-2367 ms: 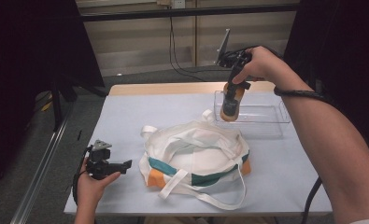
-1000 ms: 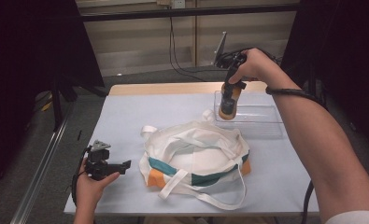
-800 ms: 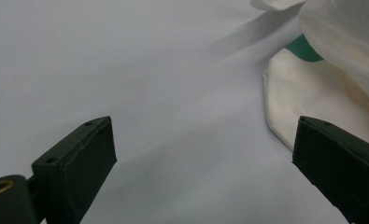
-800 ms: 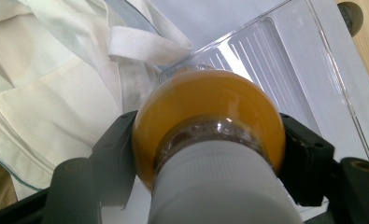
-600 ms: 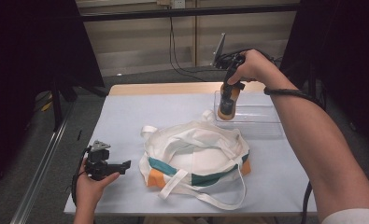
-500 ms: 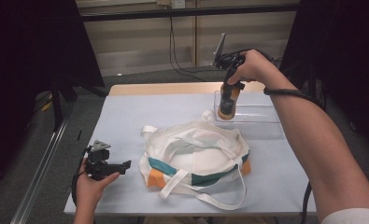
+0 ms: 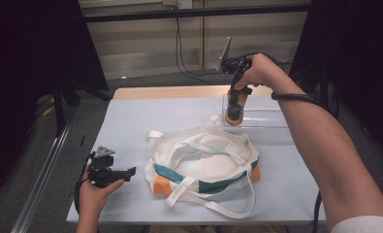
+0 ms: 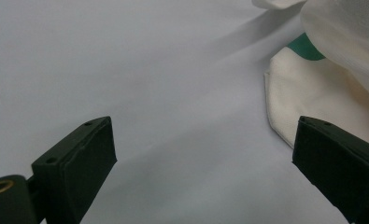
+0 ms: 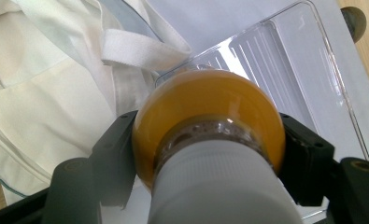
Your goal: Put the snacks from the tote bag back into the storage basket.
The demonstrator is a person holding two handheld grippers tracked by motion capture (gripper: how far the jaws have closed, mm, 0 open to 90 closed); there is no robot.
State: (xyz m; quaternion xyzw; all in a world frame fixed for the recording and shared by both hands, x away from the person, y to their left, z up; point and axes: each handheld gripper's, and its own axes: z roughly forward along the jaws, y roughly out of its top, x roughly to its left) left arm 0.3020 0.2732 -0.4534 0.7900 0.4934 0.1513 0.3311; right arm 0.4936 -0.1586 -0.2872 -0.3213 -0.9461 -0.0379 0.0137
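Orange bottle (image 7: 234,109) with white cap: clamped between the jaws of the right tool (image 7: 235,108), hanging upright above the near-left end of the clear plastic tray (image 7: 269,127) at the far right of the tabletop (image 7: 145,116). White tote bag (image 7: 203,162) with teal and orange panels: lying mid-tabletop, handles loose. Left tool (image 7: 123,174): jaws wide apart, nothing between them, resting at the tabletop's near-left edge beside the bag.
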